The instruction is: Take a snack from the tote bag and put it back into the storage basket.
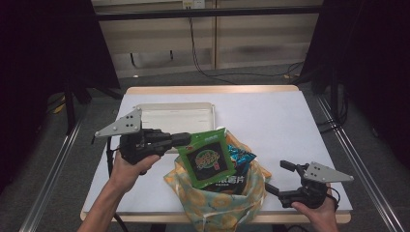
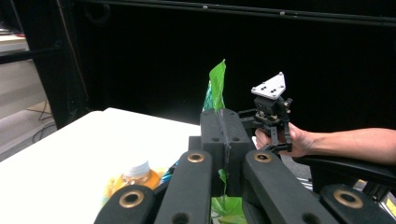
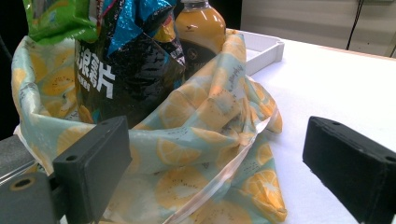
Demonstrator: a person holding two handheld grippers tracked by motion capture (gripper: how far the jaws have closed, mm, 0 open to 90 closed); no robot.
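A fabric bag printed with orange slices (image 1: 217, 203) (image 3: 205, 140) stands open at the table's front middle. My left gripper (image 1: 186, 140) (image 2: 224, 135) is shut on the top left edge of a green snack packet (image 1: 209, 162) (image 2: 215, 88), held over the bag's mouth. Inside the bag sit a black chip packet (image 3: 126, 70) (image 1: 241, 181) and an orange juice bottle (image 3: 200, 28) (image 2: 138, 175). My right gripper (image 1: 276, 176) (image 3: 215, 172) is open beside the bag's right side, jaws wide apart, nothing between them.
A shallow white tray (image 1: 175, 118) (image 3: 264, 49) lies behind the bag at the table's back left. The white tabletop (image 1: 280, 121) stretches to the right and rear. Cables trail on the floor beyond the far edge.
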